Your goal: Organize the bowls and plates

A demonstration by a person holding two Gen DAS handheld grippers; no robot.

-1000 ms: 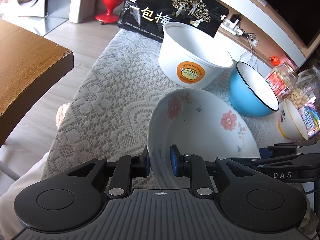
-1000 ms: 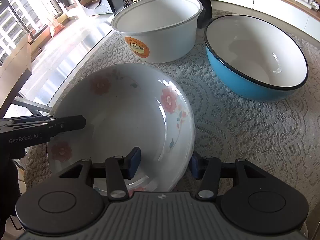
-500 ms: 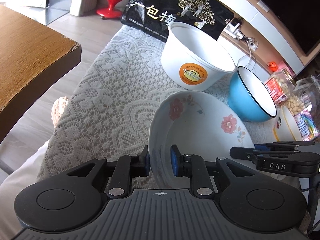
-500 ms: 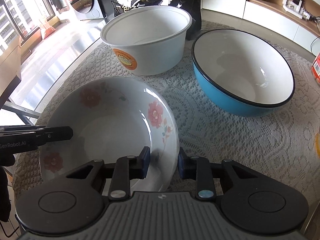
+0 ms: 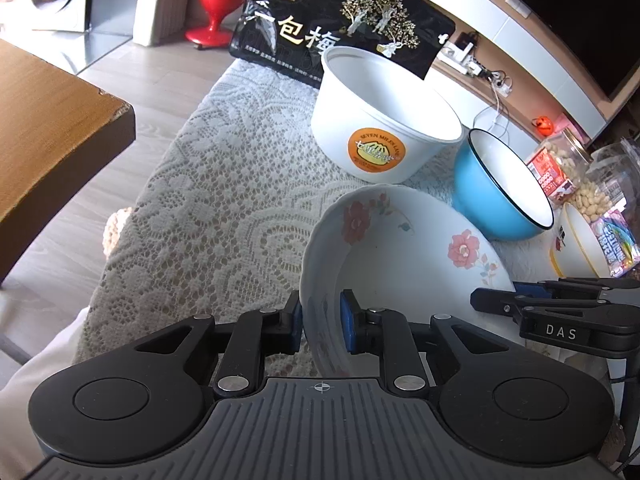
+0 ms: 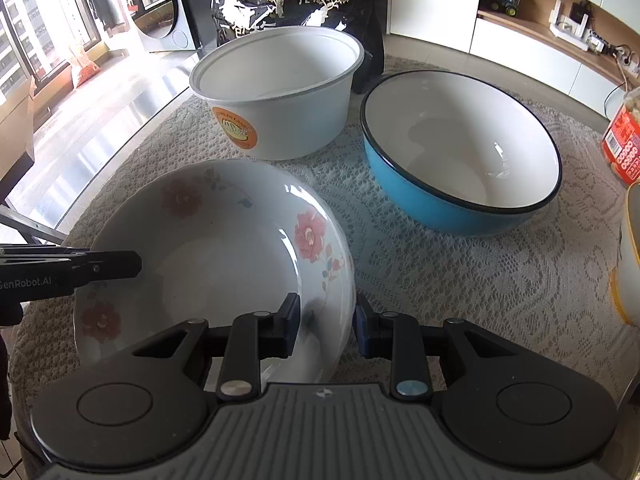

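Note:
A white floral bowl (image 5: 404,248) (image 6: 224,248) is held tilted over the lace tablecloth (image 5: 224,184). My left gripper (image 5: 320,320) is shut on its left rim. My right gripper (image 6: 326,322) is shut on its right rim, and its fingers show at the right of the left wrist view (image 5: 540,300). Beyond the bowl stand a white plastic tub (image 5: 380,120) (image 6: 280,92) with an orange label and a blue enamel bowl (image 5: 500,184) (image 6: 460,148).
A black snack bag (image 5: 340,24) stands behind the tub. Nut jars (image 5: 560,164) and a yellow-rimmed bowl (image 5: 580,240) sit at the right. A wooden tabletop (image 5: 48,128) lies to the left, across a floor gap.
My right gripper closed from open onto the floral bowl's rim. Both grippers then drew back and up with the bowl, away from the tub and blue bowl.

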